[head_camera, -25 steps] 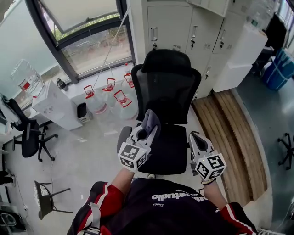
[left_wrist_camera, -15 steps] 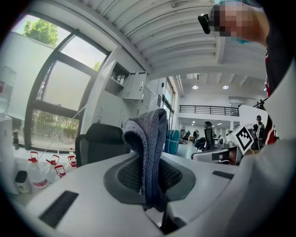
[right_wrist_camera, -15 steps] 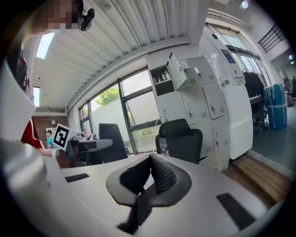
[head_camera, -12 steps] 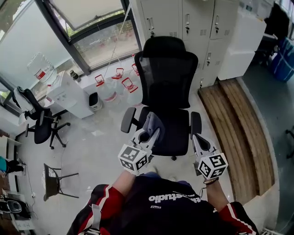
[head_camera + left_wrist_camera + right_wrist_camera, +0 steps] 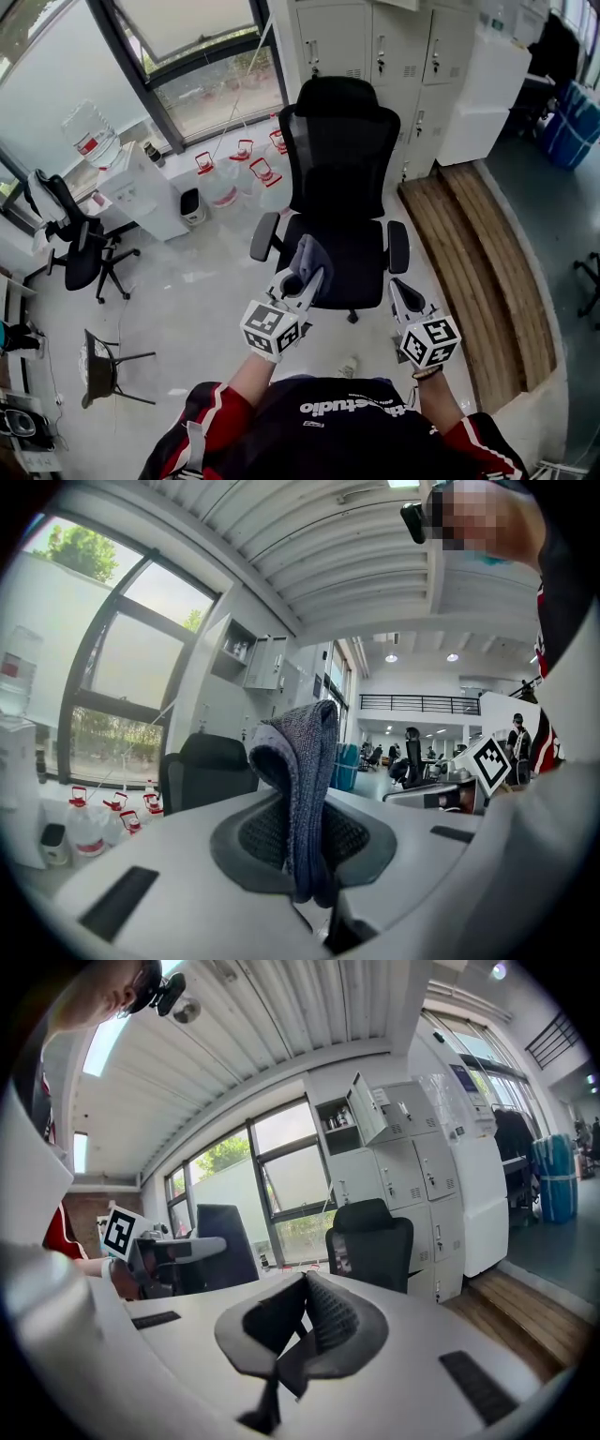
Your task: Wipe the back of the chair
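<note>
In the middle of the floor, the black chair [image 5: 342, 178] faces the person. The left hand-held gripper [image 5: 298, 281] pinches a grey cloth [image 5: 309, 253], held apart from the chair. The right hand-held gripper [image 5: 401, 292] is pressed together and empty. This would fit either the wiping to come or already finished. Print on the shirt [image 5: 281, 441] ends in "studio".

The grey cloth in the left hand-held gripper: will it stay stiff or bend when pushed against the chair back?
Probably floppy: the cloth droops over in a fold above the left hand-held gripper, which is shut on it. It looks light, since that pinch alone holds it up. Its rough weave should drag, not slip, on the chair.
</note>
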`<state>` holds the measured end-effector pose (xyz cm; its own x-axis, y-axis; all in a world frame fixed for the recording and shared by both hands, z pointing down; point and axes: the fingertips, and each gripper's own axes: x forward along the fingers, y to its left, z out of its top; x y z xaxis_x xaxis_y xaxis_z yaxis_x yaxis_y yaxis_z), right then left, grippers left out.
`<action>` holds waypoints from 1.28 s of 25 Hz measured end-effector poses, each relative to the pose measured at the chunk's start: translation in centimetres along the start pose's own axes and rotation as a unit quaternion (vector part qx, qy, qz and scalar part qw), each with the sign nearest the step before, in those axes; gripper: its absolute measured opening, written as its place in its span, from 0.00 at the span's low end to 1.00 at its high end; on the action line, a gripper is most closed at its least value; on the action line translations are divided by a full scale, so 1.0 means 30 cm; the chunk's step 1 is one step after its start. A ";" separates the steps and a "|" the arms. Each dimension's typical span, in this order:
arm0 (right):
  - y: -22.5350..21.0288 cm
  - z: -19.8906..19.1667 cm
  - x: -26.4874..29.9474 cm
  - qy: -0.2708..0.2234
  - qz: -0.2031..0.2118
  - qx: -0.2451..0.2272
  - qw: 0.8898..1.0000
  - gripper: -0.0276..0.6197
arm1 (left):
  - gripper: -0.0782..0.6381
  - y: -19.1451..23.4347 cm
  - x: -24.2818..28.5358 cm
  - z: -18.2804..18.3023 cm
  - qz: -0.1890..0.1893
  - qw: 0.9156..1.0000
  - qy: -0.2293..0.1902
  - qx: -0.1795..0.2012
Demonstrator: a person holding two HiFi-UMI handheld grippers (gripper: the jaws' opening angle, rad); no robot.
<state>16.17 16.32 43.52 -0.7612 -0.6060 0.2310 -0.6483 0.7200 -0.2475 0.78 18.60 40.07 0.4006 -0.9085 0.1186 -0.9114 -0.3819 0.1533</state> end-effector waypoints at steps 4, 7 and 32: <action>0.186 -0.037 -0.067 -0.005 -0.001 -0.007 1.000 0.04 | 0.19 -0.001 -0.226 -0.017 0.004 1.000 0.005 0.000; 0.350 -0.063 -0.135 -0.012 -0.008 -0.010 1.000 0.04 | 0.19 -0.010 -0.418 -0.010 0.003 1.000 0.002 0.008; 1.035 -0.181 -0.611 -0.078 -0.077 -0.043 0.993 0.04 | 0.19 -0.344 -1.155 -0.079 -0.096 0.995 -0.016 0.019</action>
<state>10.08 51.64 36.71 -0.6512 -0.7508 0.1103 -0.7582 0.6375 -0.1372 -3.47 54.44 36.70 0.5651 -0.8229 0.0596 -0.8215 -0.5546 0.1323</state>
